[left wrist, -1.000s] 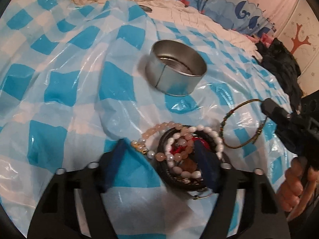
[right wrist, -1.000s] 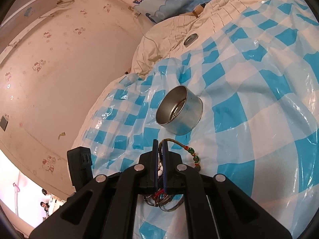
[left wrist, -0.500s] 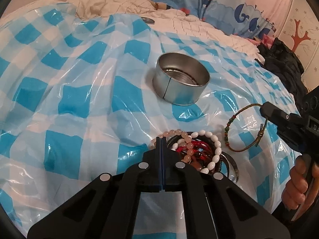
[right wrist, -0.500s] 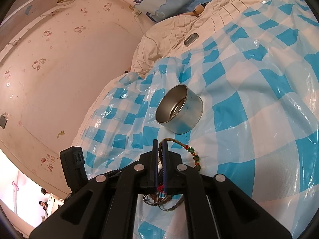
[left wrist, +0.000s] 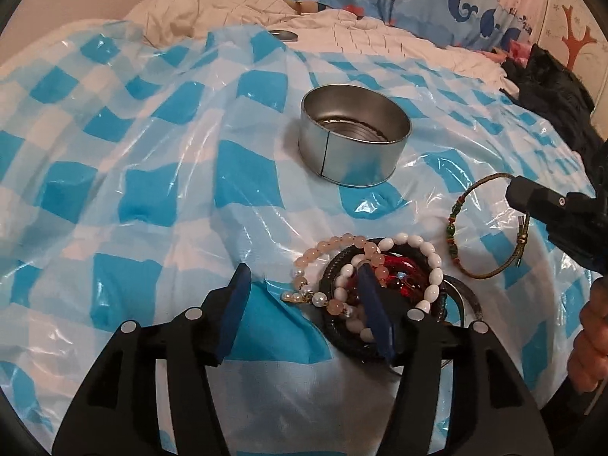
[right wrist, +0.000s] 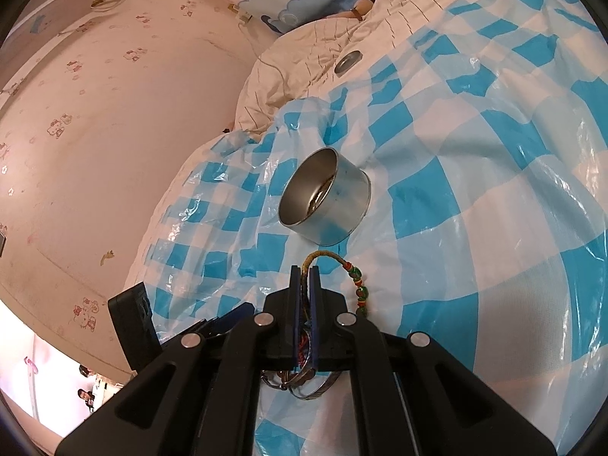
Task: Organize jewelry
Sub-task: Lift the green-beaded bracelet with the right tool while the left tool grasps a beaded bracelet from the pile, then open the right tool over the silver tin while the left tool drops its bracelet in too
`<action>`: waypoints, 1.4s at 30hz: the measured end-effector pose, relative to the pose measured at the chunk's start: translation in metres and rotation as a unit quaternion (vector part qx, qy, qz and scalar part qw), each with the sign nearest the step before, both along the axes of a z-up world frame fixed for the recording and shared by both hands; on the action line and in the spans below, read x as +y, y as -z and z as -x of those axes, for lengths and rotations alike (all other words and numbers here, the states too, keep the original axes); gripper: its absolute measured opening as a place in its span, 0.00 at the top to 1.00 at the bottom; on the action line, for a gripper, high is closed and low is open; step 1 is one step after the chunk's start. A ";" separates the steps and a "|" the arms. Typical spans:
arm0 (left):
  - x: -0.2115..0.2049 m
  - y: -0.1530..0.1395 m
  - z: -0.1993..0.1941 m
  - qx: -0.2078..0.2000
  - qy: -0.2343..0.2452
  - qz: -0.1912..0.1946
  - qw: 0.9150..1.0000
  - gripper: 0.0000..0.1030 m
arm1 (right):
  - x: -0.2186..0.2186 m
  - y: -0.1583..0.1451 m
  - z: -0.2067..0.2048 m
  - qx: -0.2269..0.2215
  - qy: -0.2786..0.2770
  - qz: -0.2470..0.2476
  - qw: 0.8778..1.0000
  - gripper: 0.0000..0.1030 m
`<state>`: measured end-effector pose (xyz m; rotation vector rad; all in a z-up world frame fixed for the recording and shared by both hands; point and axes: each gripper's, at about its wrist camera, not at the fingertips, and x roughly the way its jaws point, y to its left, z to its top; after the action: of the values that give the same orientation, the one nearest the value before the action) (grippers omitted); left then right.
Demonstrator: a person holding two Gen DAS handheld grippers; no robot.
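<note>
The left tongs [left wrist: 304, 296] stand wide open over the bed's blue-checked plastic sheet [left wrist: 159, 174], gripping nothing; the right finger [left wrist: 374, 315] sits down among the bracelet pile [left wrist: 380, 266], the left finger on bare sheet. The right tongs [right wrist: 304, 277] are pinched shut on the green cord bracelet [right wrist: 357, 285], which loops out beside the pile. The round tin [left wrist: 353, 144] sits beyond, toward the bed's far edge, seemingly with something inside.
</note>
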<state>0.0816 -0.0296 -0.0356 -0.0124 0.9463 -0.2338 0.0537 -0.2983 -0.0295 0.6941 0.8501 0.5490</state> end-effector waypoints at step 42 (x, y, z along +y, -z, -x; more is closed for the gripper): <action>-0.010 -0.050 -0.138 0.002 -0.025 0.118 0.993 0.83 | -0.001 -0.052 -0.025 -0.096 -0.011 -0.059 0.994 0.95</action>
<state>0.2192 -0.0397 0.0149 -0.2541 0.9158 -0.2983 0.0791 -0.2994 0.0227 0.7269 0.6502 0.6796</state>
